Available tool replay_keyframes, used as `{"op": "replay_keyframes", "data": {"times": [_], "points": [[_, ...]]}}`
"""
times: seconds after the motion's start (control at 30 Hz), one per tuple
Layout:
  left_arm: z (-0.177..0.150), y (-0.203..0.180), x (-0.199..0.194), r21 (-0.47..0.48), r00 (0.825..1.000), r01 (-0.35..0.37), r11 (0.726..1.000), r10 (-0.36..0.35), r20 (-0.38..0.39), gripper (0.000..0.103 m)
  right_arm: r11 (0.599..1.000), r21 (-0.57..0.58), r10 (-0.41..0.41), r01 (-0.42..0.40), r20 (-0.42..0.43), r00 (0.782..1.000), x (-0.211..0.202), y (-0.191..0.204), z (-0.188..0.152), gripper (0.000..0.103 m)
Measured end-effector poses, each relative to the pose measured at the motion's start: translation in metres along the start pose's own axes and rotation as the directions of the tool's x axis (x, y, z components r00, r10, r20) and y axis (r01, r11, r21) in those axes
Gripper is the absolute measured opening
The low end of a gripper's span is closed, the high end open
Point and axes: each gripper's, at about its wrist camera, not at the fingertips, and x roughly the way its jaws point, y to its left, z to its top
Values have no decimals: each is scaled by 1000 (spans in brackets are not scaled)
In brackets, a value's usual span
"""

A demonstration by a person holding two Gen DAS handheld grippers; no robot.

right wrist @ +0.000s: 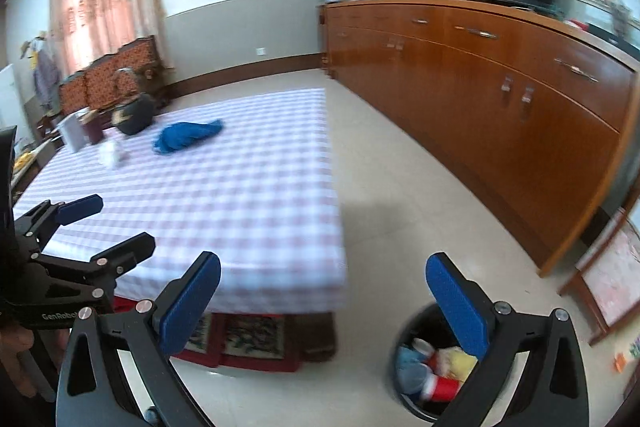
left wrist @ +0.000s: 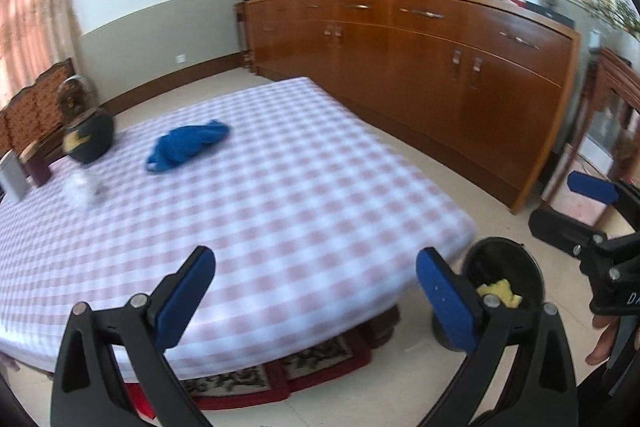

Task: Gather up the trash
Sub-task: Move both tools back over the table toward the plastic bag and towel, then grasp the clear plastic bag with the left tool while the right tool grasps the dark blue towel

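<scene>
A black trash bin [right wrist: 404, 355] stands on the floor by the table's near right corner; in the right wrist view it holds yellow, blue and red scraps. The left wrist view shows the bin [left wrist: 516, 267] with a yellow scrap inside. My right gripper [right wrist: 322, 301] hangs open and empty just above and left of the bin. My left gripper [left wrist: 316, 293] is open and empty over the near edge of the checked table [left wrist: 280, 187]. A crumpled blue cloth [left wrist: 186, 145] and a small white crumpled piece [left wrist: 82, 191] lie at the table's far left.
A dark round pot [left wrist: 90, 139], a maroon box and a grey box stand at the table's far left edge. A long wooden sideboard [left wrist: 420, 67] with a television on top runs along the right. A patterned rug [right wrist: 240, 341] lies under the table. Tiled floor separates table and sideboard.
</scene>
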Motion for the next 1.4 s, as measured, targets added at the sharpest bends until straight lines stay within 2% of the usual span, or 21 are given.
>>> {"op": "replay_keyframes", "data": {"times": [0.07,0.13,0.27,0.53,0.7,0.87,1.13,1.27,1.33,1.4], "points": [[-1,21,-2,-21,1000,-29,999,29,0,101,999,-23,35,-35,0,999,9,19,6,103],[-2,39,-3,-41,998,-58,997,58,0,101,998,-59,35,-35,-11,999,17,38,14,103],[-5,74,-8,-85,995,-96,992,96,2,101,997,-54,62,-63,-27,998,32,59,28,103],[-10,156,-4,-186,984,-176,967,177,-16,100,979,-158,123,-128,-46,991,76,125,61,103],[-7,216,16,-236,969,-246,940,240,-56,100,964,-207,157,-165,-54,986,119,169,88,103],[1,262,46,-284,962,-271,920,258,-85,98,952,-247,165,-182,-86,983,178,209,112,103],[25,303,106,-308,957,-288,907,261,-124,97,951,-227,168,-208,-181,969,267,243,139,99],[35,312,121,-307,955,-294,905,268,-125,97,954,-204,176,-221,-215,961,294,246,144,99],[38,317,126,-316,956,-292,903,264,-129,95,954,-192,183,-229,-228,956,304,248,146,99],[41,321,135,-310,957,-285,907,249,-150,88,955,-192,180,-227,-233,956,312,250,147,99]]}}
